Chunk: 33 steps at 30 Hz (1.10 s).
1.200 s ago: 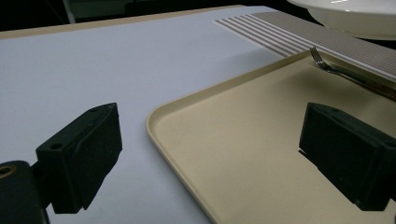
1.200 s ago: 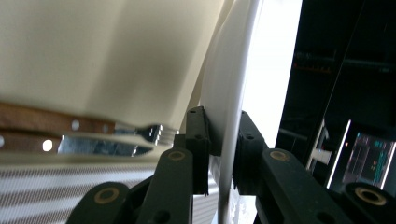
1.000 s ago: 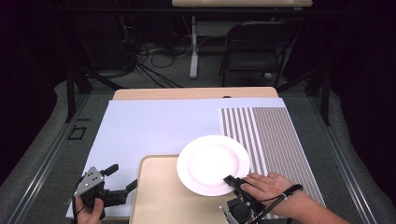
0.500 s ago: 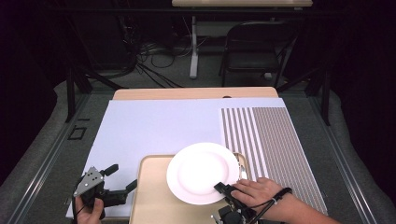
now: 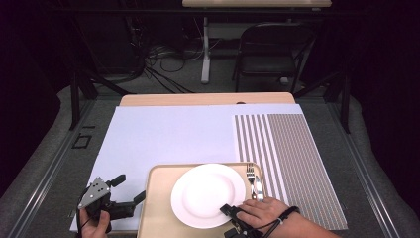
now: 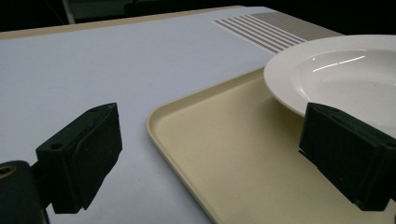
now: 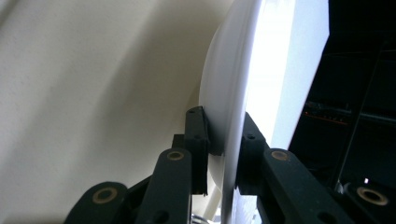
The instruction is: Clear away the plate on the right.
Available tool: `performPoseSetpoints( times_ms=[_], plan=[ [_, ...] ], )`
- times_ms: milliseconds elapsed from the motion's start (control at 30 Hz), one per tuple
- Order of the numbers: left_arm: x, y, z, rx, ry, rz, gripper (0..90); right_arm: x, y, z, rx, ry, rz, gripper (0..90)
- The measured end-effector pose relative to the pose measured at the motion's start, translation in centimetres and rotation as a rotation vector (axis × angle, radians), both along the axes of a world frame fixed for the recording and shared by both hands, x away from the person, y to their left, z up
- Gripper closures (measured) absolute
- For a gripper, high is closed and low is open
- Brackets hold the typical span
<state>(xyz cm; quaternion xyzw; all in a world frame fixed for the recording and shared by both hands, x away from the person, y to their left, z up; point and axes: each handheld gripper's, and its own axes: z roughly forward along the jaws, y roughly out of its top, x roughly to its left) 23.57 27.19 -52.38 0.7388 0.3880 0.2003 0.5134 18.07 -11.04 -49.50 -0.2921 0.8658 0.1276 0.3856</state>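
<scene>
**Plate pinched at its rim over the tray**

The right hand-held gripper [image 5: 229,210] is clamped on the white plate [image 5: 208,195], gripping the rim at about 5 o'clock as the high view shows it. In the right gripper view the 2 black pads [image 7: 201,135] sit 1 on each face of the rim, pressed against it. The plate lies over the beige tray [image 5: 153,208], toward the tray's right half; whether its underside rests fully on the tray or is tipped slightly cannot be told. A fork and a spoon [image 5: 253,181] lie at the plate's 3 o'clock, along the tray's right edge, just beside the right hand.

The left hand-held gripper [image 5: 119,194] has its jaws wide apart and holds nothing. It hovers at the tray's 9 o'clock corner, over the pale mat on the worktop [image 5: 163,134]; its own view looks across the tray's lip [image 6: 182,135] toward the plate.

The plate looks like glazed ceramic: stiff, fairly heavy for a 1-sided pinch, smooth and likely slippery, and it would chip or break if dropped. The thin rim is the sensible place to hold, with the pads well onto the flat band rather than the very edge. Held at only 1 point, its weight will tend to swing it down, so it wants a firm grip and a low, slow carry.
</scene>
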Motion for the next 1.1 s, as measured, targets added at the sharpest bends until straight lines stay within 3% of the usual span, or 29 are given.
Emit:
performPoseSetpoints(
  times_ms=[67, 200, 500, 633, 667, 733, 967, 1100],
  plan=[
    [0.0, 0.0, 0.0, -0.004, -0.003, 0.002, 5.9, 0.0, 0.2, -0.3, 0.004, -0.006, 0.021, 79.0],
    [0.0, 0.0, 0.0, -0.005, -0.003, 0.0, 5.9, -0.1, 0.6, -0.9, 0.008, 0.015, 0.009, 79.0],
    [0.0, 0.0, 0.0, 0.0, -0.003, 0.0, 5.9, 0.5, 0.9, -1.5, 0.003, 0.011, 0.02, 78.9],
    [0.0, 0.0, 0.0, -0.005, -0.004, 0.0, 5.9, 0.6, 0.8, -1.9, -0.007, 0.027, -0.018, 78.7],
    [0.0, 0.0, 0.0, -0.004, -0.003, 0.0, 5.9, 0.7, 0.8, -2.1, 0.013, 0.037, -0.002, 78.6],
    [0.0, 0.0, 0.0, -0.005, -0.003, 0.0, 5.9, 0.6, 0.8, -2.2, -0.009, 0.031, -0.014, 78.8],
    [0.0, -0.1, 0.0, -0.004, -0.002, -0.001, 5.9, 0.9, 0.7, -2.5, 0.006, 0.031, -0.016, 79.1],
    [0.0, 0.0, 0.0, -0.005, -0.002, -0.001, 5.9, 0.8, 0.8, -2.4, -0.017, 0.027, -0.018, 79.3]
  ],
)
